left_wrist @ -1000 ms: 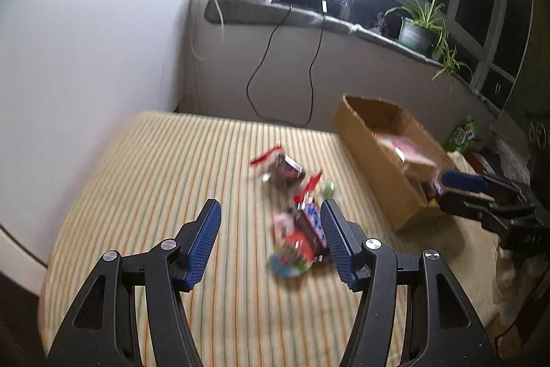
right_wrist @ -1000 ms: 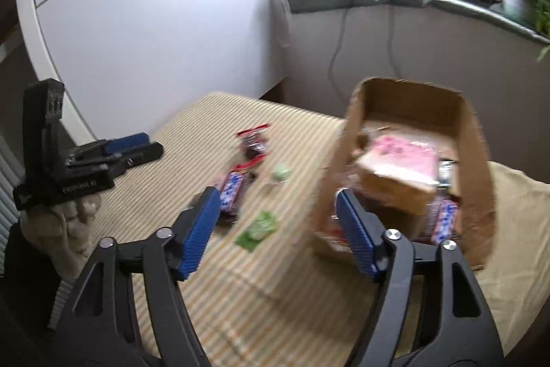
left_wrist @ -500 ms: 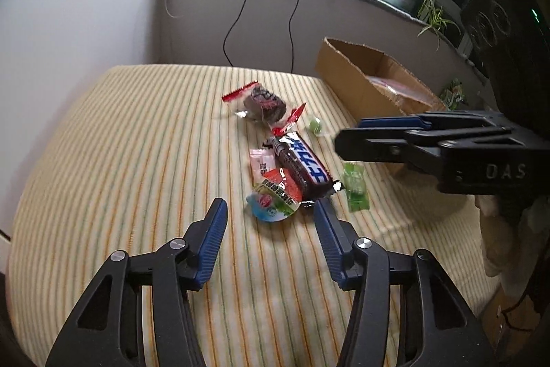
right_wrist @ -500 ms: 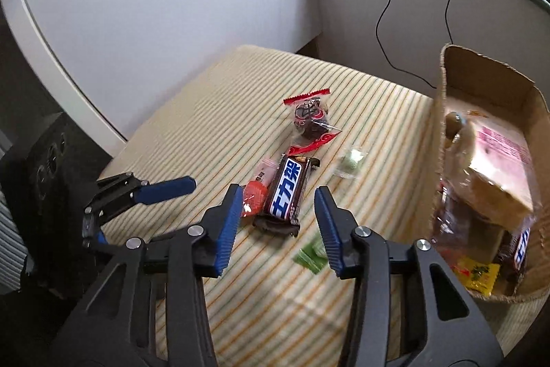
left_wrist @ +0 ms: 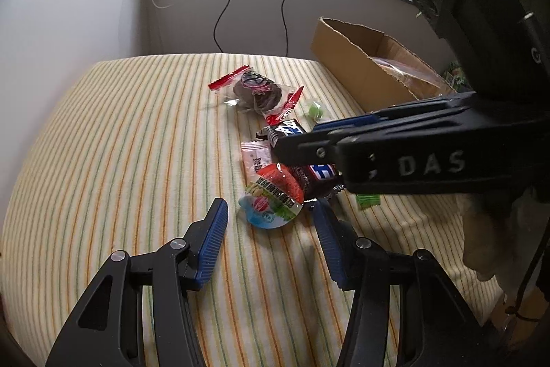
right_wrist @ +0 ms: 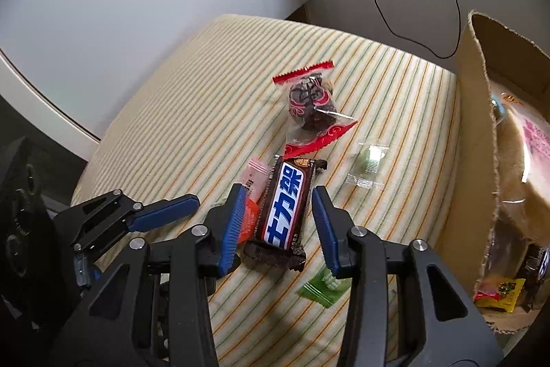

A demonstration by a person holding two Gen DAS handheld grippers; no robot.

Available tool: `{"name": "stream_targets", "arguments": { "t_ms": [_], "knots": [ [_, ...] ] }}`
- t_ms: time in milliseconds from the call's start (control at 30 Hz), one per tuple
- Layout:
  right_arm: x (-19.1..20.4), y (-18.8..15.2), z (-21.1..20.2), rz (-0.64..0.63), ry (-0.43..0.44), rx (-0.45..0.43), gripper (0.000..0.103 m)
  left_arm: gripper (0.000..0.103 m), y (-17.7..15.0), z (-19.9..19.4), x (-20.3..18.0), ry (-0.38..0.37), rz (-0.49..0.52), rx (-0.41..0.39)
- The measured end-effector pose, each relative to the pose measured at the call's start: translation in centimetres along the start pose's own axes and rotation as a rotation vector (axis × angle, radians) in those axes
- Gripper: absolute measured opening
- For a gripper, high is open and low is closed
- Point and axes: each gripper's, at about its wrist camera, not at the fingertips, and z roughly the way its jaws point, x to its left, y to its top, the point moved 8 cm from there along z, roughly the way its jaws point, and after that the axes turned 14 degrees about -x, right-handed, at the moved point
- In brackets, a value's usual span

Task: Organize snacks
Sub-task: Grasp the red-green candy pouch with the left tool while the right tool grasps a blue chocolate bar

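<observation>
Flanking chocolate bar (right_wrist: 284,204), closing right claw (right_wrist: 278,229)

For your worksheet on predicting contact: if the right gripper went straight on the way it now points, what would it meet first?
Most likely the chocolate bar: it lies between the closing jaws of the right gripper, not yet pinched. Depth is hard to judge.
</observation>
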Motion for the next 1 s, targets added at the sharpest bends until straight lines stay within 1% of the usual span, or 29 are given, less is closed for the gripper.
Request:
{"name": "stream_targets", "arguments": {
  "t_ms": [67,133,200,267,367,733,1000],
  "knots": [
    [0.0,-0.2,0.5,0.004,-0.001,0.008,0.037,0.048,0.0,0.3,-0.2,-0.003,0.009,0.009],
    [-0.1,-0.3,0.5,0.007,-0.001,0.012,0.034,0.047,0.0,0.5,-0.4,-0.005,0.017,0.018],
    [-0.2,-0.4,0.5,0.009,-0.001,0.013,0.032,0.043,0.0,0.7,-0.4,-0.006,0.022,0.025],
    [-0.3,-0.5,0.6,0.016,0.004,0.013,0.031,0.035,-0.1,0.8,-0.4,-0.006,0.022,0.029],
    [-0.3,-0.6,0.4,0.014,0.003,0.008,0.031,0.029,-0.1,1.0,0.0,-0.007,0.005,0.031],
    [-0.4,-1.1,-0.5,0.019,0.020,-0.001,0.029,0.028,0.0,-0.2,-0.1,0.001,0.013,0.004],
    [-0.2,-1.7,-1.7,0.026,0.041,-0.019,0.029,0.028,-0.9,-1.7,0.1,0.003,-0.002,-0.003]
  ]
}}
